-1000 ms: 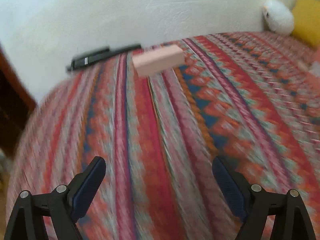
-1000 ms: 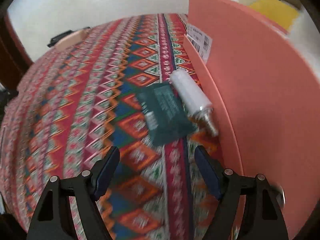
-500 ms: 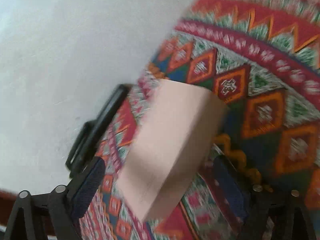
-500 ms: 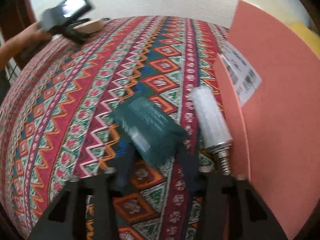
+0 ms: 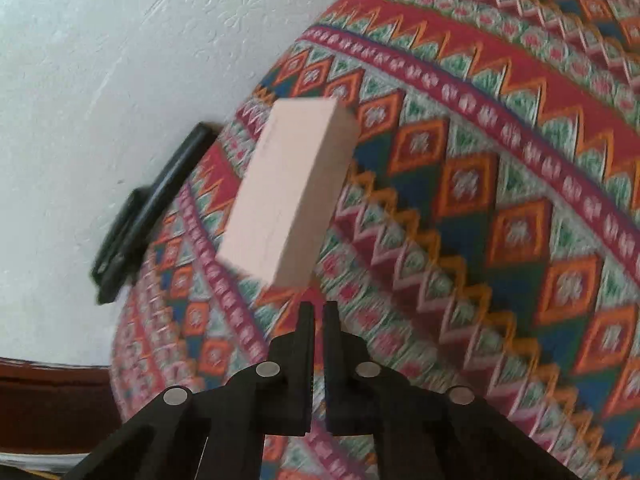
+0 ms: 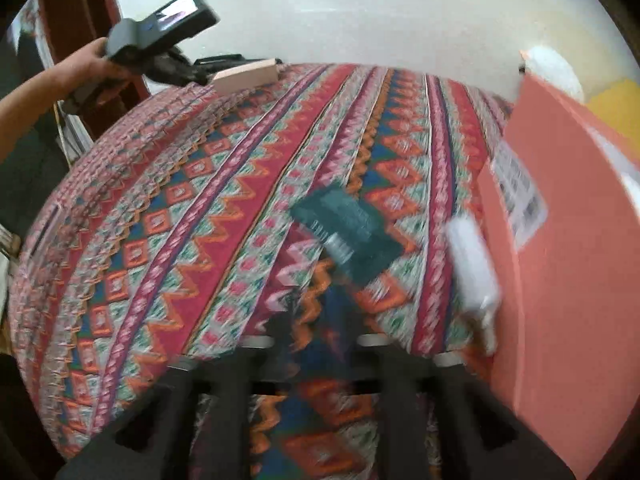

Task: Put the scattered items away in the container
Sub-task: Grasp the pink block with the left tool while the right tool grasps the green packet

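A patterned bedspread (image 6: 224, 216) carries a pink block (image 5: 288, 192), green packet (image 6: 352, 232) and white tube (image 6: 472, 264).

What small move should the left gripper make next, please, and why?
Probably open the left gripper and ease forward: its fingers look shut just short of the block, with only cloth between them, so nothing seems gripped.

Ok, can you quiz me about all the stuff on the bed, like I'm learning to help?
1. True or false: the pink block is already inside the salmon box.
2. Which thing lies closest to the salmon box's wall? A: the green packet. B: the white tube. C: the pink block.
3. Fill in the blank: the fingers of the left gripper are nearly ____, with only a thin gap between them.

Key: 1 false; 2 B; 3 shut.
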Available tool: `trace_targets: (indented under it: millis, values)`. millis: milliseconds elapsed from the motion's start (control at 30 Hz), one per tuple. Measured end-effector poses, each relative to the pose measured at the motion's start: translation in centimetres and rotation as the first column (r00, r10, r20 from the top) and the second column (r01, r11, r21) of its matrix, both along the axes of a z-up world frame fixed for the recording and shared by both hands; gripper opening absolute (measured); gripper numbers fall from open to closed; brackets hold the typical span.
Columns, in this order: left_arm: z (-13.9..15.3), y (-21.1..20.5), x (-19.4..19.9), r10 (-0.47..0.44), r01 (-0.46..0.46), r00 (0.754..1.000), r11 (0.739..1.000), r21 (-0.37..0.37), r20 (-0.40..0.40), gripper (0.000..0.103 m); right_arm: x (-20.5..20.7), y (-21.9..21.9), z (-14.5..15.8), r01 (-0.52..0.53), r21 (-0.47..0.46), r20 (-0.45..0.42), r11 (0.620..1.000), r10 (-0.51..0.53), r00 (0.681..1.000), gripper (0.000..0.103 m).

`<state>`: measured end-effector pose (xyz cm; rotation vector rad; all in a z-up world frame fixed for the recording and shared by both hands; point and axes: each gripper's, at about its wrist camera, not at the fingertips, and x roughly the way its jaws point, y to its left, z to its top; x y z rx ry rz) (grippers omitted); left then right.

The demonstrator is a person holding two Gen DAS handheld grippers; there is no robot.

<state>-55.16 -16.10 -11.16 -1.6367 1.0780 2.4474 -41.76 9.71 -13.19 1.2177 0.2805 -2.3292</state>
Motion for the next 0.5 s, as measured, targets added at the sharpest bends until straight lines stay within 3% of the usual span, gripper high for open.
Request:
trace_targets:
  millis: [33, 100, 167, 233, 300, 333, 367, 433, 500]
  values:
    - [0.1, -0.3, -0.5, 0.006, -0.006, 1.000, 1.000, 0.000, -0.006, 0.005, -0.9, -0.2, 0.2, 0.000, 0.023, -0.019, 1.000, 0.001, 1.000, 0.081]
    - [0.9, -0.9, -1.3, 0.007, -0.008, 0.999, 1.000, -0.005, -0.034, 0.007, -2.6, -1.0, 0.3, -0.023, 0.066, -0.036, 0.998, 0.025, 0.999, 0.081]
    - [1.2, -1.2, -2.3, 0.004, -0.005, 0.999, 1.000, -0.011, -0.046, 0.031, -4.2, -2.1, -0.4, -0.044, 0.108, -0.015, 0.993, 0.046, 0.999, 0.081]
    - [0.5, -1.3, -4.2, -0.011, 0.010, 0.999, 1.000, -0.020, -0.045, 0.043, -5.9, -3.3, -1.8, -0.071, 0.138, 0.033, 0.988, 0.067, 0.997, 0.081]
    - [-1.2, -1.7, -6.8, -0.019, 0.019, 1.000, 1.000, 0.000, -0.009, 0.043, -7.2, -3.9, -3.6, -0.081, 0.153, 0.069, 0.985, 0.071, 0.995, 0.084]
    - [-2.2, -1.8, -8.0, -0.023, 0.023, 1.000, 1.000, 0.013, 0.014, 0.044, -7.7, -3.7, -4.1, -0.065, 0.135, 0.069, 0.989, 0.056, 0.996, 0.097]
    - [-3.2, -2.0, -9.1, -0.027, 0.027, 0.999, 1.000, 0.013, 0.026, 0.055, -8.3, -3.4, -4.4, -0.046, 0.111, 0.070, 0.993, 0.038, 0.997, 0.103]
    - [-4.9, -1.4, -10.9, -0.039, 0.040, 0.999, 0.999, -0.030, 0.011, 0.070, -8.9, -2.8, -4.6, -0.023, 0.063, 0.069, 0.998, 0.019, 0.997, 0.103]
    - [-5.5, -1.1, -12.1, -0.017, 0.017, 1.000, 1.000, -0.007, 0.010, 0.071, -8.5, -3.1, -4.1, -0.039, 0.062, 0.062, 0.997, 0.035, 0.997, 0.094]
